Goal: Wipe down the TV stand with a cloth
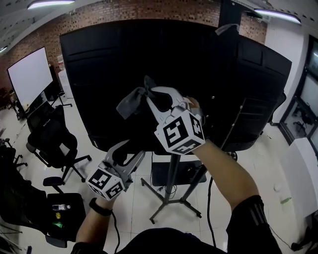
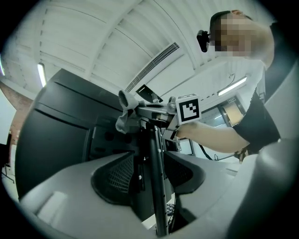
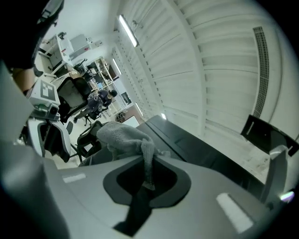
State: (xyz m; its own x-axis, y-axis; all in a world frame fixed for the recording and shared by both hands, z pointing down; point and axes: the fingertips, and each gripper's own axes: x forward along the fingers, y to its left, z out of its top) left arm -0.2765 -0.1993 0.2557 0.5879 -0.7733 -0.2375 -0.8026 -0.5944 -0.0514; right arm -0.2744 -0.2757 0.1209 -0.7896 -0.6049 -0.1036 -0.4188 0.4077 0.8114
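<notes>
The big black TV shows its back and stands on a stand with a black pole and spread legs. In front of the panel my right gripper is shut on a grey cloth, which bunches out past its tips. The right gripper view shows the cloth pinched between the jaws of the right gripper. Lower down, my left gripper is below the TV's bottom edge, open with nothing held. In the left gripper view the pole stands beyond the left gripper, with the cloth higher up.
A black office chair stands on the white tiled floor at left, with a whiteboard behind it. A black case lies near my left arm. A cable hangs by the stand. A brick wall is at the back.
</notes>
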